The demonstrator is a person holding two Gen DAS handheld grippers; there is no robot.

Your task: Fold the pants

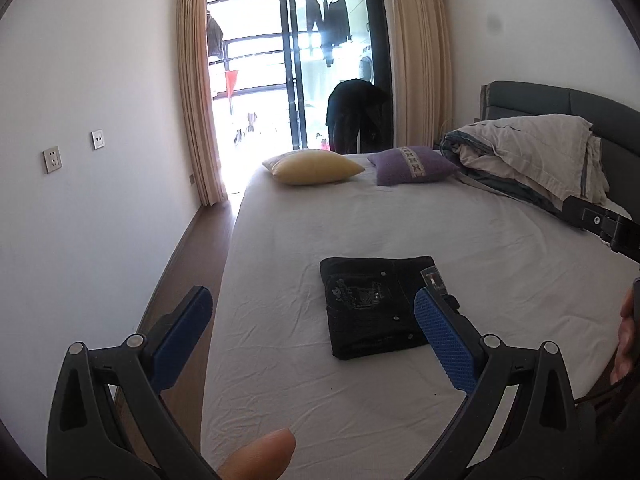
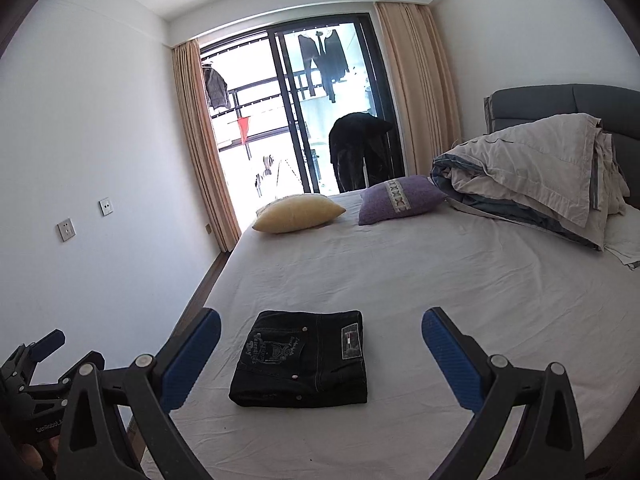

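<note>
So the pants [image 2: 301,360] look pretty much done: a neat dark rectangle sitting on the bed [image 2: 460,300], lower middle of the right wrist view, back pocket and label facing up. Both tools hang above it with nothing in them. The right gripper [image 2: 320,354] has its jaws spread wide with the bundle framed between them but well clear, and the left gripper [image 1: 310,322] is splayed the same way, empty. My guess is the folding step is finished, and all that's left is maybe a quick pat to flatten it. The left view catches a thumb [image 1: 260,456] at the bottom edge. The right view shows the whole bundle, unblocked, plus the other tool at lower left.
</note>
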